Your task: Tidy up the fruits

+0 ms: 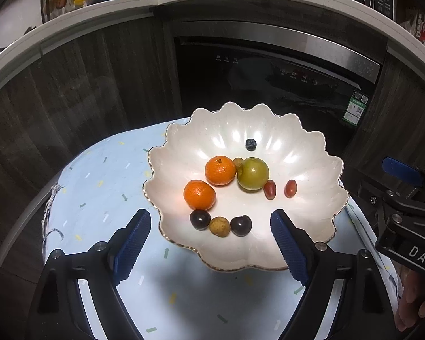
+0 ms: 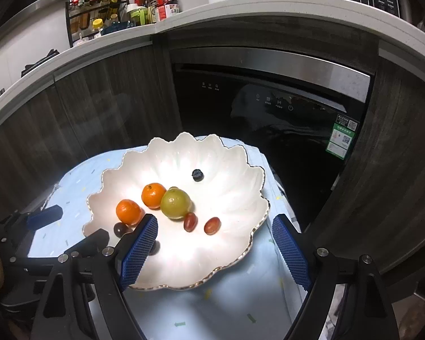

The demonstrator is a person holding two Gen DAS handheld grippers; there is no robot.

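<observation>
A white scalloped bowl (image 1: 306,198) (image 2: 235,243) rests on a light blue cloth and holds all the fruit. In it lie two oranges (image 1: 220,170) (image 2: 153,195), a green round fruit (image 1: 253,173) (image 2: 175,203), two red grape tomatoes (image 1: 290,188) (image 2: 212,225), a blueberry (image 1: 251,144) (image 2: 197,174), two dark cherries (image 1: 200,219) and a small tan fruit (image 1: 219,226). My left gripper (image 1: 211,246) stands open over the bowl's near rim with nothing between its fingers. My right gripper (image 2: 215,250) is open too, empty, its left finger hiding part of a dark cherry.
The light blue cloth (image 1: 104,187) (image 2: 229,311) covers a small round table. Behind it stand dark wood cabinets and a black dishwasher door (image 1: 269,73) (image 2: 269,104). A white counter above carries bottles and a spice rack (image 2: 99,8).
</observation>
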